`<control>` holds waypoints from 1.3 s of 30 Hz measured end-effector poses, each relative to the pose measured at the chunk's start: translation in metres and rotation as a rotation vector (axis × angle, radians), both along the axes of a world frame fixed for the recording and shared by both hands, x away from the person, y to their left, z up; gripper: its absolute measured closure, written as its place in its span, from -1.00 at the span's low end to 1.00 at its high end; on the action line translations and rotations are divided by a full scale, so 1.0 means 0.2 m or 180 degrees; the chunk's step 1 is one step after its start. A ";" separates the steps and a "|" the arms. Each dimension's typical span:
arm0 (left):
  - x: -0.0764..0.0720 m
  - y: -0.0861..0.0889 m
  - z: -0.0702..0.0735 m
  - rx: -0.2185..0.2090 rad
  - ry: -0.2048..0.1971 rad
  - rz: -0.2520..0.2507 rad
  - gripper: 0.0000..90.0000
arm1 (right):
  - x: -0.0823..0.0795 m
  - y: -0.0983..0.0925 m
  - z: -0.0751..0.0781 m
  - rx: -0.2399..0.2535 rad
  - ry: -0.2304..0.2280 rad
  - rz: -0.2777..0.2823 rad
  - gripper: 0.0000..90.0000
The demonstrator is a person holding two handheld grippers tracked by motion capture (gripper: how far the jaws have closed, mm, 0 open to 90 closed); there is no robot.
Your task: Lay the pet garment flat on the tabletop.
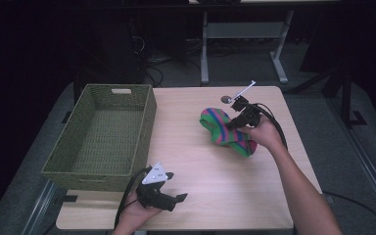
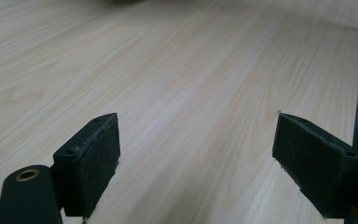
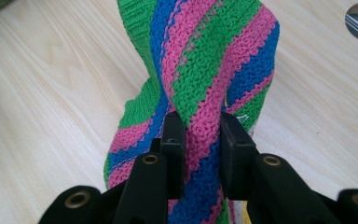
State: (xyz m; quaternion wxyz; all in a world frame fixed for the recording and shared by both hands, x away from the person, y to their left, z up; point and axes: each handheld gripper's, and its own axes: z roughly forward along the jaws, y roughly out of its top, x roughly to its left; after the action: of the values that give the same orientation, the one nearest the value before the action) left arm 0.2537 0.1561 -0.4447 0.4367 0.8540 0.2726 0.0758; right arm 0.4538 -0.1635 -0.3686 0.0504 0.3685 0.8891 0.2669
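Note:
A knitted cloth striped in green, pink and blue point(image 1: 225, 129) lies bunched on the right half of the wooden table point(image 1: 196, 147). My right gripper point(image 1: 231, 125) is shut on a fold of it; in the right gripper view the striped cloth point(image 3: 214, 70) rises between the two black jaws, pinched tight at my right gripper point(image 3: 198, 135). My left gripper point(image 1: 176, 200) rests low near the table's front edge. In the left gripper view my left gripper point(image 2: 196, 154) has its pads wide apart over bare wood, with nothing between them.
A green woven basket point(image 1: 142, 127) stands on the left of the table, with nothing visible inside. A small round metal piece on a white stick point(image 1: 235, 95) lies behind the cloth. Beyond the table are a dark floor, cables and a desk frame point(image 1: 245, 49).

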 end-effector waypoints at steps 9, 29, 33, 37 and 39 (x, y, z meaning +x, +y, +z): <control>0.01 0.00 0.00 -0.0001 0.0022 -0.0007 -0.67 | -0.02 -0.04 0.05 0.0107 -0.0016 0.0004 0.64; 0.01 0.02 0.00 -0.0031 -0.0024 0.0027 -0.67 | -0.16 -0.01 0.17 0.0137 -0.0143 0.0305 0.64; 0.00 0.01 0.00 -0.0055 -0.0029 0.0030 -0.67 | -0.20 -0.01 0.19 0.0160 -0.0189 0.0375 0.64; 0.00 0.01 0.00 -0.0086 -0.0026 0.0050 -0.67 | -0.25 -0.01 0.19 0.0292 -0.0184 0.0461 0.64; 0.00 0.01 0.00 -0.0073 -0.0037 0.0041 -0.67 | -0.29 -0.01 0.19 0.0321 -0.0219 0.0496 0.64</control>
State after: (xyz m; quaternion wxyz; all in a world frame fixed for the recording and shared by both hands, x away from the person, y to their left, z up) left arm 0.2536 0.1582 -0.4437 0.4475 0.8467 0.2764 0.0805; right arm 0.3964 -0.1652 -0.3309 0.0414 0.2909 0.8982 0.3268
